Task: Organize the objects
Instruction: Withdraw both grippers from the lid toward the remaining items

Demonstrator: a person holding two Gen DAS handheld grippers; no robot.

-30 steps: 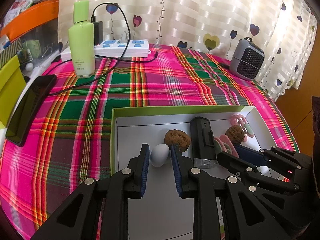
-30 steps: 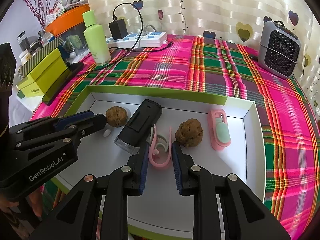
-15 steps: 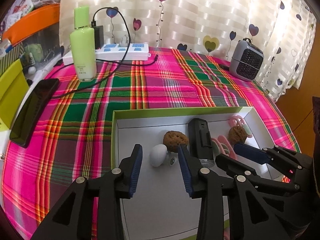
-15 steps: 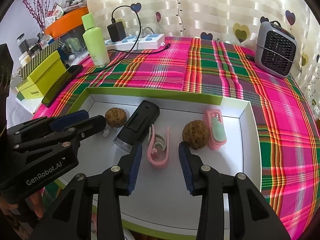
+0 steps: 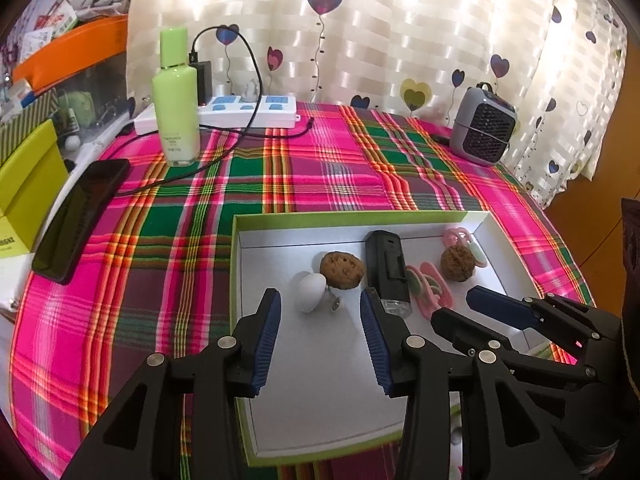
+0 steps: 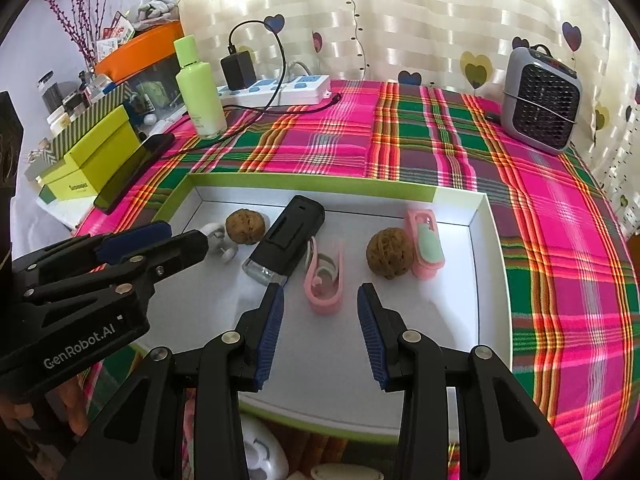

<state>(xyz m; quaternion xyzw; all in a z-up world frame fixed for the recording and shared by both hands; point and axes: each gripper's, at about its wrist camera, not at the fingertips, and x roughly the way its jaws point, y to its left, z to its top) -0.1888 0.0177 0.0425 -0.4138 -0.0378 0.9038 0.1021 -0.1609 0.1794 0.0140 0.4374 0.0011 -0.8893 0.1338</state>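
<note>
Your left tongs (image 5: 320, 304) hang over the near left part of the white tray (image 5: 304, 408) with the green rim, and the jaws have just been opening; now they stand apart with nothing pressed between the blue pads. The small white egg-shaped object (image 5: 311, 291) lies on the tray floor just ahead of them, free, closer to the left pad, and a tiny metal piece (image 5: 335, 305) lies just beside it. Behind the egg shape a brown walnut (image 5: 342, 270) rests, touching it or nearly so. Your right tongs (image 6: 320, 300) are over the middle of the same tray, and their jaws have also just been opening; they hold nothing. The pink clip (image 6: 326, 280) lies flat just ahead of them, not touched by either pad. To the left of the clip, the black flashlight-like device (image 6: 286, 240) lies slanted, its clear end toward you. To the right sits a second walnut (image 6: 390, 252), and against it a pink holder with a mint green insert (image 6: 426, 244). In the right view your left tongs come in from the left side and partly hide the white object. The tray stands on a bench covered with a pink and green plaid cloth (image 6: 360, 136). Far on the cloth you see a green bottle (image 5: 176, 100), a white power strip (image 5: 248, 114), a dark phone (image 5: 80, 216) and a small grey heater (image 6: 540, 96).
</note>
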